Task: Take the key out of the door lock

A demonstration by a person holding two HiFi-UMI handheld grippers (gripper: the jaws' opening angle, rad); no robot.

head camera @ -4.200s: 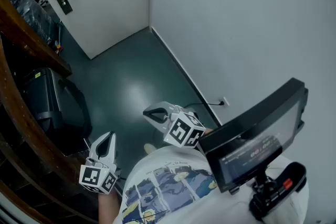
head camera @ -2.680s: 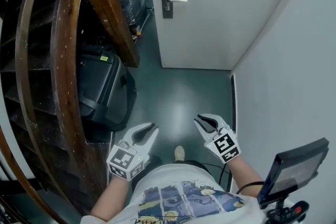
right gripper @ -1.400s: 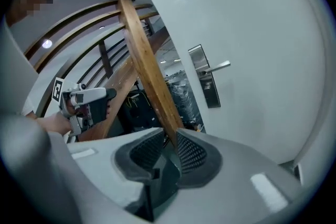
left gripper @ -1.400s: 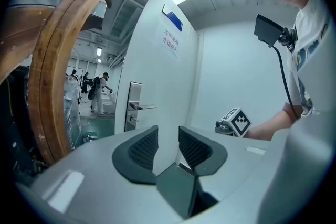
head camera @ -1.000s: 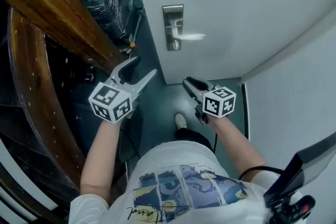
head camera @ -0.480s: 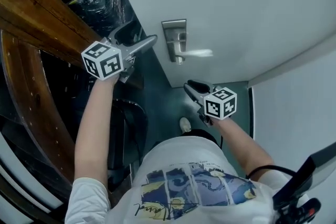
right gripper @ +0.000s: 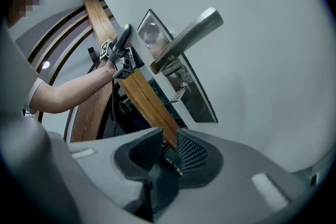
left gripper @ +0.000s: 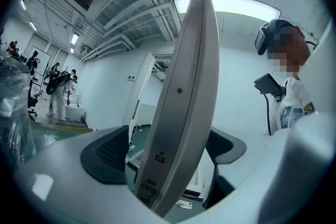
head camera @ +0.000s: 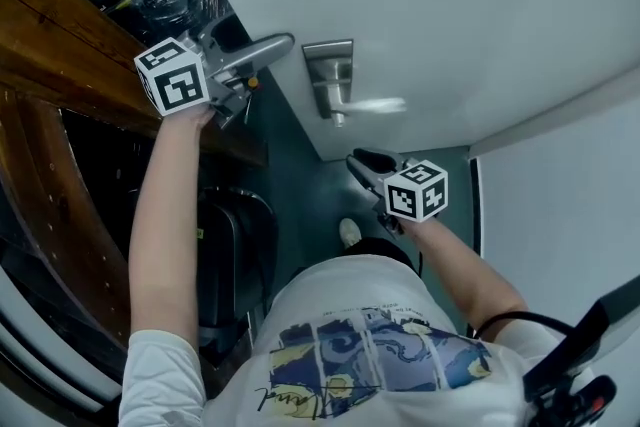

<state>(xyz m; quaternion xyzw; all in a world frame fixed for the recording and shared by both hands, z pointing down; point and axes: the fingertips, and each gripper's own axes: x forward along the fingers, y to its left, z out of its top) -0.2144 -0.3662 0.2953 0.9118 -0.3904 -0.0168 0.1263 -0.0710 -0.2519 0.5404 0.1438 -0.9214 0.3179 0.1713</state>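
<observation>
**Key still in lock; left gripper wide at door edge, right gripper narrow and empty**

A white door (head camera: pixel 450 5) is seen from above. A metal lock plate (head camera: pixel 328 65) is fixed close to the door's free edge, and a handle (head camera: pixel 375 103) sticks out from the plate. The key (right gripper: pixel 180 91) is picked out in the right gripper view, seated in the lower part of the plate under the handle. It is touched by neither gripper. In the head view it is too small to be made out.

The left gripper (head camera: pixel 262 63) is held up level at the door's free edge on a raised arm (head camera: pixel 165 215). Its jaws have just been opening and are spread wide. The door edge (left gripper: pixel 181 92) is straddled by them, with a gap seen on one side, so nothing is gripped.

The right gripper (head camera: pixel 362 163) is held lower, below the plate and apart from the door, tilted a little downward. Its jaws are set narrow, and only a slim gap is left between the pads (right gripper: pixel 191 152). Nothing is held between them. The plate, handle and key are seen well ahead of them.

A wooden beam (head camera: pixel 60 25) is seen beside the door's free edge. A black case (head camera: pixel 235 255) is seen below it on the green floor (head camera: pixel 300 185).
</observation>
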